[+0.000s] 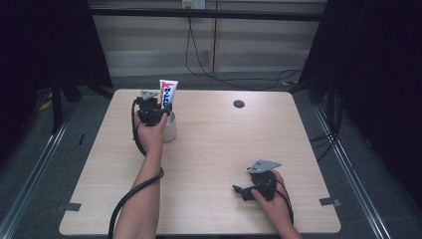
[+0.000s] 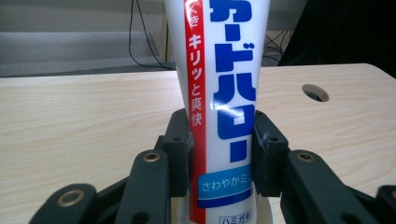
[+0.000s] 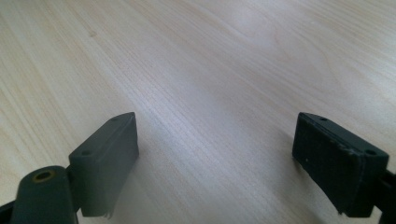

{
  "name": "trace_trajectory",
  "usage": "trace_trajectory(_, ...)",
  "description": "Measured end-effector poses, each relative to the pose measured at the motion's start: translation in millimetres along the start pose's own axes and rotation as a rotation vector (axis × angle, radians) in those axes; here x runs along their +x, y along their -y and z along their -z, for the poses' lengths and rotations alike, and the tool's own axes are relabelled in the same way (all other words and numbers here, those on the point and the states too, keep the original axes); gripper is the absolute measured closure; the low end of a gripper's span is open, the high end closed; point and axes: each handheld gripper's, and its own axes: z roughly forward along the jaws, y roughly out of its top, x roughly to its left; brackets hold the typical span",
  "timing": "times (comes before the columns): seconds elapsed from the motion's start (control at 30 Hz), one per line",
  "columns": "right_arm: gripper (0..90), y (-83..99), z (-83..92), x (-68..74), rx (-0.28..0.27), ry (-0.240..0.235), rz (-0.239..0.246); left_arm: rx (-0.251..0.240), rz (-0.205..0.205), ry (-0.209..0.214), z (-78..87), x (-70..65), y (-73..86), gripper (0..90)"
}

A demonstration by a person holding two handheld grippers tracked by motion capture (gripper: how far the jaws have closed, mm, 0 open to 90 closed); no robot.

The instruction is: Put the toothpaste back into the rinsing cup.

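looking down from the high view, the left gripper point(image 1: 166, 107) pinches an upright toothpaste tube point(image 1: 167, 91) standing in a white cup point(image 1: 170, 130) at the table's point(image 1: 224, 149) far left, while the right gripper point(image 1: 239, 189) rests near the front right. in the left gripper view, both jaws press the tube's sides. in the right gripper view, the jaws stand spread wide over bare wood.

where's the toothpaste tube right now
In the high view the toothpaste tube stands upright at the table's far left, clamped by the left gripper, its lower end in the white cup.
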Motion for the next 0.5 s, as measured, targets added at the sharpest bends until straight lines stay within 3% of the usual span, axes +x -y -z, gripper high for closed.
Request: trace_trajectory(0.5, 14.2, 0.0, 0.1, 0.2, 0.000, 0.001, -0.001, 0.008, -0.011, -0.005, -3.5, -3.7, 8.0, 62.6)
